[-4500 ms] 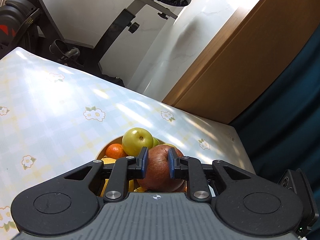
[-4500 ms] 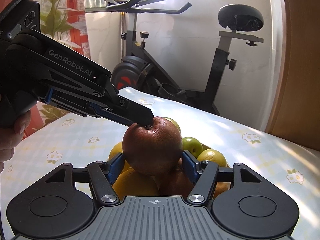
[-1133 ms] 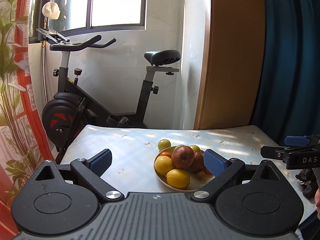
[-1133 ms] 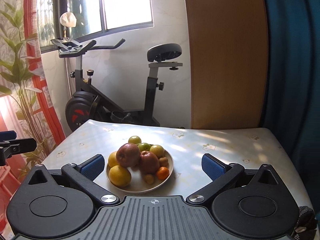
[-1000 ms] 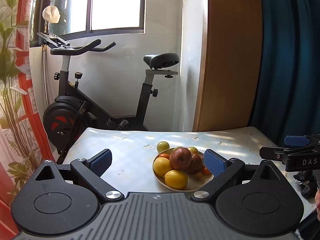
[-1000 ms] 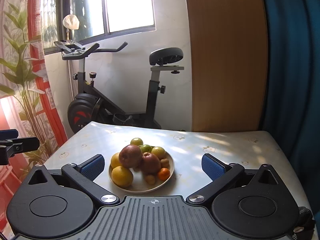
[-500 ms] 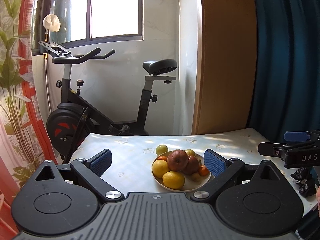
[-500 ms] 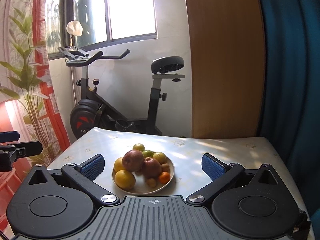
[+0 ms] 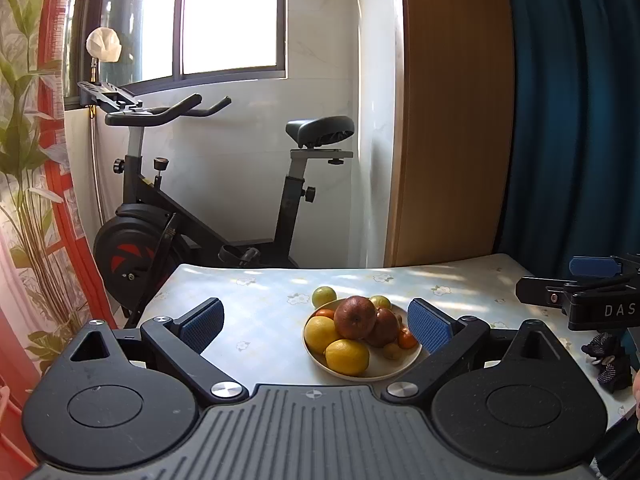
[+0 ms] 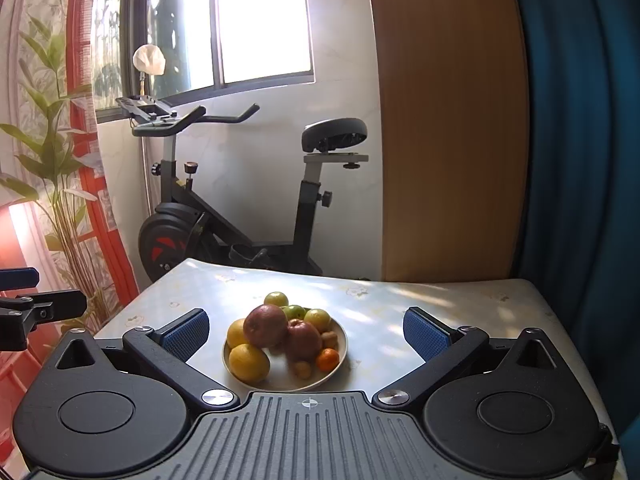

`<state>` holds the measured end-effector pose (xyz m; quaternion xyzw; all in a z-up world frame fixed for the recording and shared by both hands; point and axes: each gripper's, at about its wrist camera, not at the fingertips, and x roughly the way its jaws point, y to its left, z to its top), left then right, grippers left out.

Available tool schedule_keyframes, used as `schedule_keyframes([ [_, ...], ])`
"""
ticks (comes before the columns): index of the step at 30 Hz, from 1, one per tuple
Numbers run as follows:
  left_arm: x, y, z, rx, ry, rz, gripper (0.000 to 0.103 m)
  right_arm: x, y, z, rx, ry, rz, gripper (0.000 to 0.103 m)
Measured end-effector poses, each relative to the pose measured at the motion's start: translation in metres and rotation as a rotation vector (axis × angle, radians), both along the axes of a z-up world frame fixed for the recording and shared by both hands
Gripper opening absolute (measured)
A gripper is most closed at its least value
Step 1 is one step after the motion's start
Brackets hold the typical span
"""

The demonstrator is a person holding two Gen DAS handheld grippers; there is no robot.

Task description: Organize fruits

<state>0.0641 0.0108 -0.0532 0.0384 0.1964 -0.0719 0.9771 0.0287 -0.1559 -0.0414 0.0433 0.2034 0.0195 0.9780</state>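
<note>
Table way out front now, both rigs pulled well back from it. Plate mid-table, fruit piled on it, red apple sitting on top instead of pinched. Left gripper and right gripper empty, jaws spread wide. Looks basically done, nothing left loose.

Piled fruit plate on floral table (left gripper spread, empty).

Glossy plate, waxy-skinned fruit, smooth sheeny floral tablecloth, matt wood-grain panel.
</note>
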Motion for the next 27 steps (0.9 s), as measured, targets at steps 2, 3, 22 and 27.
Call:
schedule_keyframes([
  [2, -0.0006, 0.0002, 0.0005, 0.0, -0.001, 0.0, 0.099, -0.0012, -0.0002, 0.0002, -0.002, -0.002, -0.002, 0.103],
  [3, -0.0009, 0.0001, 0.0006, 0.001, -0.002, 0.0, 0.099, -0.0016, -0.0001, 0.0006, -0.003, -0.003, -0.004, 0.103],
  [22, -0.0049, -0.0006, 0.0024, 0.008, -0.014, 0.01, 0.1, -0.0015, -0.0005, 0.0027, -0.005, -0.011, -0.012, 0.103],
  [27, -0.0045, -0.0001, 0.0024, 0.007, -0.014, 0.01, 0.1, -0.0015, -0.0005, 0.0027, -0.005, -0.01, -0.012, 0.103],
])
